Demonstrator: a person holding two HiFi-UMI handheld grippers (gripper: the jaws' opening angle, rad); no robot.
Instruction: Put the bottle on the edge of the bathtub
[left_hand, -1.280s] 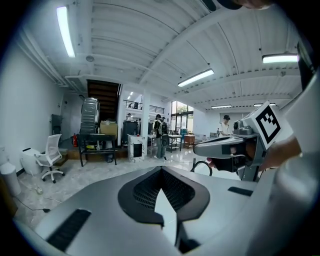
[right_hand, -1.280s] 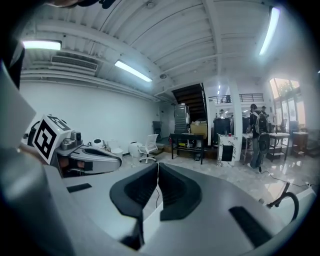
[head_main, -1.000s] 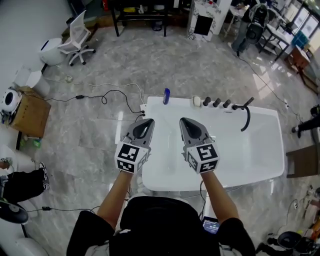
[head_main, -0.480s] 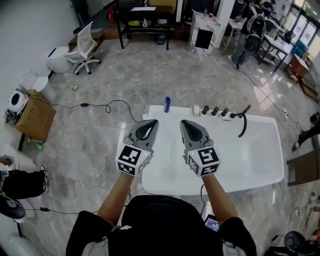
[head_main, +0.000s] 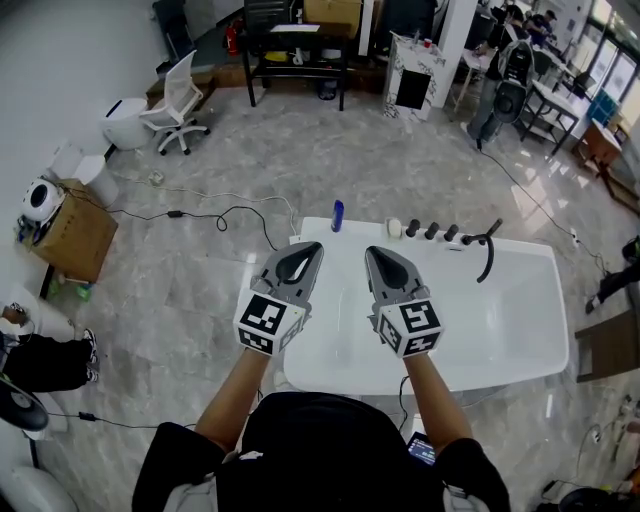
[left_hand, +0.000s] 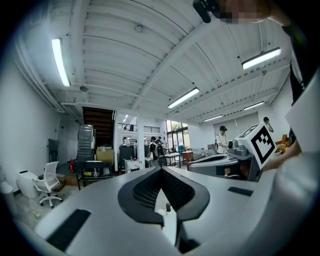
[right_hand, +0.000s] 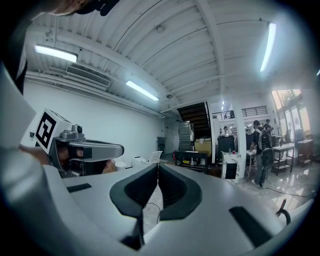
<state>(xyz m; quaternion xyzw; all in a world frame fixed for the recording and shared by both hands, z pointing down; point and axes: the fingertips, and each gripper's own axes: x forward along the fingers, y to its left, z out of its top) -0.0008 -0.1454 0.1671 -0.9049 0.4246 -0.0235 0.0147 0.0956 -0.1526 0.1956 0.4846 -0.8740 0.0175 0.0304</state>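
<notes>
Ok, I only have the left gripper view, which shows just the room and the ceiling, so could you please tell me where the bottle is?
Observer: The blue bottle stands on the far rim of the white bathtub, towards the left end in the head view.
Operator: Thank you. Is the right gripper holding anything?
Observer: No. The right gripper is shut with nothing between its jaws.
Operator: Is anything else on that rim?
Observer: Yes, a row of knobs and a black curved spout sit to the right of the bottle.
</notes>
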